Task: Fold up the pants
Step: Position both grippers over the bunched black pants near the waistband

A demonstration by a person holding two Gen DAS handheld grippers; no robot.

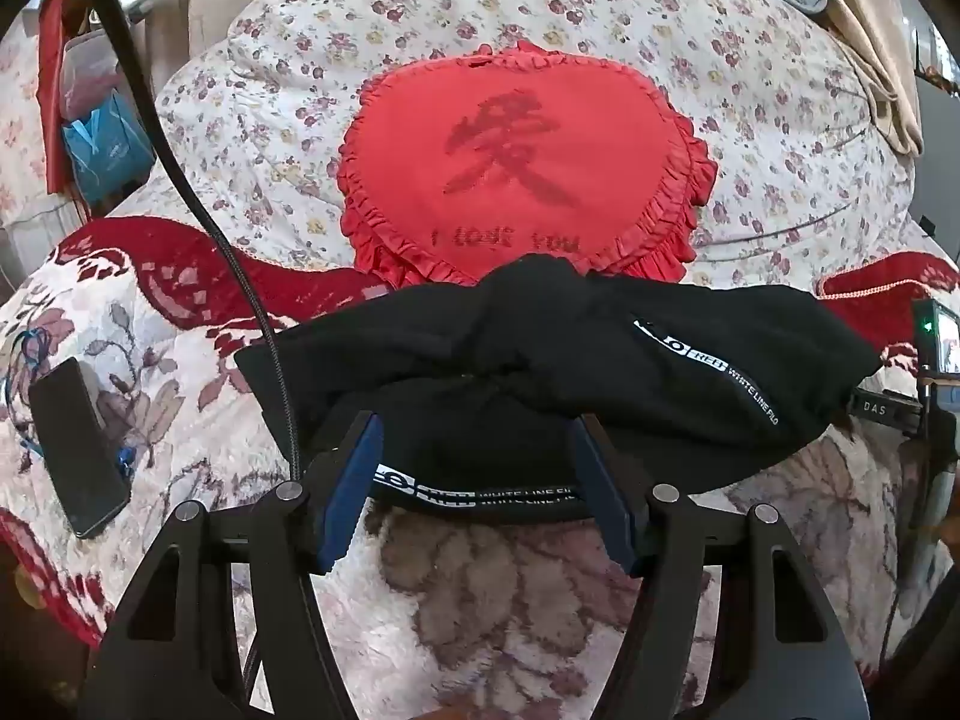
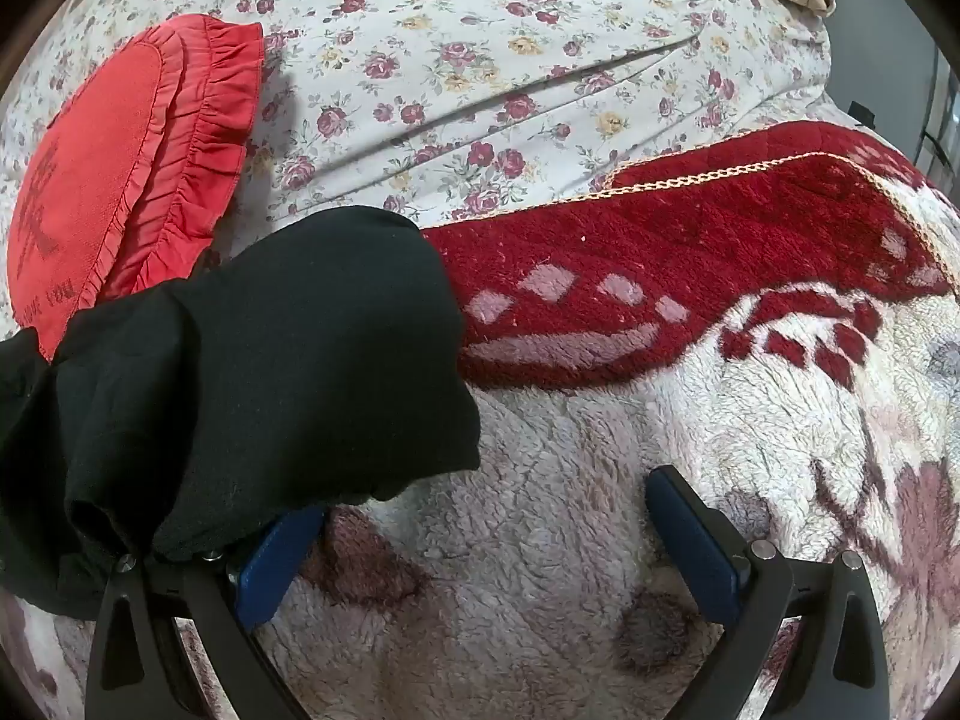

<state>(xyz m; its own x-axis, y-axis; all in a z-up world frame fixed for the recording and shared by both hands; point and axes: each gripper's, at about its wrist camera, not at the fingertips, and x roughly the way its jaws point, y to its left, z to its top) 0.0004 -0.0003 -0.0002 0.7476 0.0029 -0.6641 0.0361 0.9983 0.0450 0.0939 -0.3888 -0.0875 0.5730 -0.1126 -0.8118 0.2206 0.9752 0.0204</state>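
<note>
The black pants [image 1: 540, 360] lie bunched on the fleece blanket, with white lettering along the waistband and a side stripe. My left gripper [image 1: 474, 438] is open, its blue pads on either side of the waistband edge, and the cloth drapes over the fingertips. In the right wrist view the pants [image 2: 270, 360] lie at the left and drape over my right gripper's left finger [image 2: 282, 546]. My right gripper [image 2: 486, 510] is wide open above bare blanket, with nothing between its pads.
A red heart-shaped ruffled pillow [image 1: 516, 168] rests behind the pants on a floral quilt [image 1: 780, 138]. A dark phone [image 1: 75, 450] lies on the blanket at the left. A black cable [image 1: 198, 192] crosses the left side. The red and white fleece blanket [image 2: 720, 312] spreads right.
</note>
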